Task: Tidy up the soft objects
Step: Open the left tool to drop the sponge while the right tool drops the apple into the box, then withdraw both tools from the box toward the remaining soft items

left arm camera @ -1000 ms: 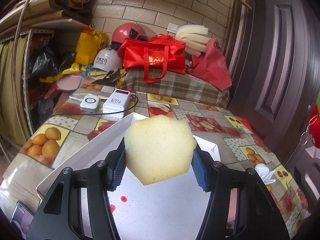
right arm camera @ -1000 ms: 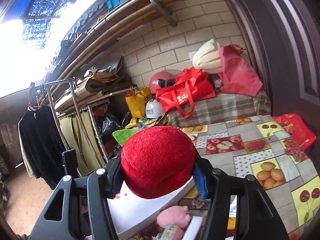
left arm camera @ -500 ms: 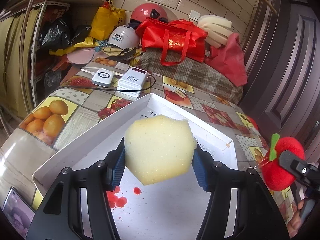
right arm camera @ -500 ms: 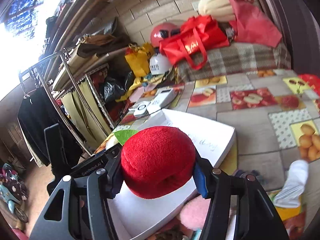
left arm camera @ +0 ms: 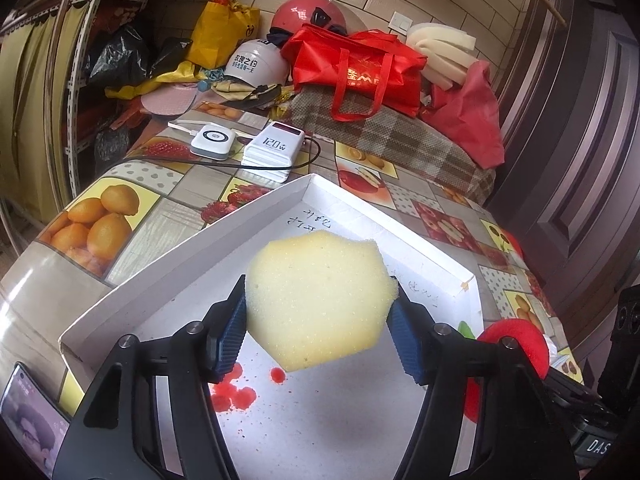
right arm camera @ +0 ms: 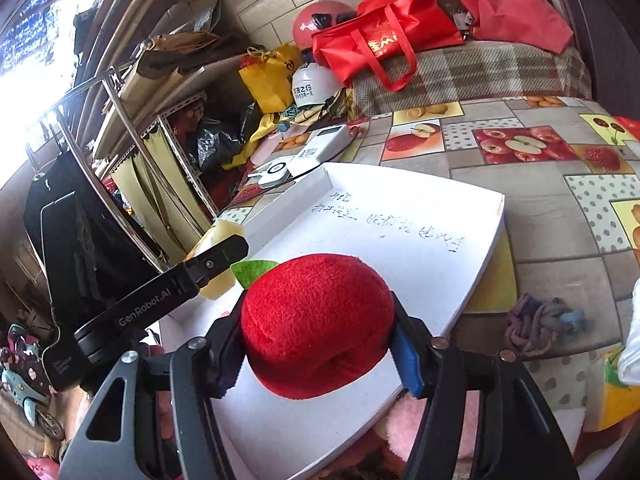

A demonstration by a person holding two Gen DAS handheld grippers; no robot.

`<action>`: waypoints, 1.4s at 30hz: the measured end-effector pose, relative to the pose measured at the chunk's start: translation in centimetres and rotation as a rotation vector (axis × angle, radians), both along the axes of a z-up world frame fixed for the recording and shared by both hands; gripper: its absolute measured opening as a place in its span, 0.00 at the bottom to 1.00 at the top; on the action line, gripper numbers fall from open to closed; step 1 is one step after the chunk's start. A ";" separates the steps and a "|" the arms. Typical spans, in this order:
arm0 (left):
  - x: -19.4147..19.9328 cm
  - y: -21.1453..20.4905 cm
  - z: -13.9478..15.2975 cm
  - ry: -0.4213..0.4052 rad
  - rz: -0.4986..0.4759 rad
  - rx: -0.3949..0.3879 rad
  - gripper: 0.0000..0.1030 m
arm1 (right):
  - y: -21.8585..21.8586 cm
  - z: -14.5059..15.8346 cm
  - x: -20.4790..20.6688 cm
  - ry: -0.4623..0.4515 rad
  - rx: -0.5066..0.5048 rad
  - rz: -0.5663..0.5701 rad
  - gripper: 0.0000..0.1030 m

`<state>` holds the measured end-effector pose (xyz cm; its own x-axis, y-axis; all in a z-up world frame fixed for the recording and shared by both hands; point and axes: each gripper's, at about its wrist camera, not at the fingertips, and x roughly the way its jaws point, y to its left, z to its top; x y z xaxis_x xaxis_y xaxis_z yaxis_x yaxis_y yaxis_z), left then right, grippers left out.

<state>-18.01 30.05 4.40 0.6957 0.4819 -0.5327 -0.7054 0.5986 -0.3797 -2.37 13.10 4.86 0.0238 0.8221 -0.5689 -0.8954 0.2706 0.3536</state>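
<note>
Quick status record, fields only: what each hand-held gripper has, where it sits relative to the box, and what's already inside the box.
left hand-held gripper: shut on yellow sponge, held above the box
right hand-held gripper: shut on red plush apple, over the box's near edge
white box: open, on the fruit-print tablecloth
box contents: no soft object inside yet; red stains and handwriting on the floor

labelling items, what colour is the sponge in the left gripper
Pale yellow sponge, clearest in the left wrist view.

"120W" on power bank [left arm camera: 272, 148]; "GenRobot.AI", left tool [right arm camera: 218, 256]
</note>
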 end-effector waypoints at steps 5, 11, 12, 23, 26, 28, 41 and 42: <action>-0.8 0.5 -0.1 -0.032 0.048 -0.031 0.88 | -0.8 0.5 0.1 -0.007 0.051 -0.010 1.00; -1.4 0.6 0.4 -0.089 0.051 -0.039 0.88 | -1.6 1.0 0.3 0.002 0.094 -0.036 1.00; -1.4 0.4 0.6 -0.118 0.035 -0.035 0.89 | -1.8 1.1 0.4 0.005 0.100 -0.041 1.00; -0.7 -3.3 3.4 -0.102 -0.008 0.225 0.89 | -5.3 3.4 0.8 0.006 0.208 -0.098 1.00; -0.8 -3.0 3.0 -0.114 -0.035 0.189 0.89 | -6.7 4.4 0.7 -0.012 0.253 -0.122 1.00; -0.9 -2.6 2.9 -0.117 -0.039 0.170 0.89 | -7.9 5.1 0.7 -0.040 0.290 -0.150 1.00; 0.2 -5.6 3.4 -0.130 -0.152 0.259 0.89 | -16.2 8.9 0.7 -0.249 0.503 -0.426 1.00; 0.3 -5.8 3.4 -0.142 -0.168 0.260 0.89 | -16.7 8.8 0.9 -0.257 0.515 -0.426 1.00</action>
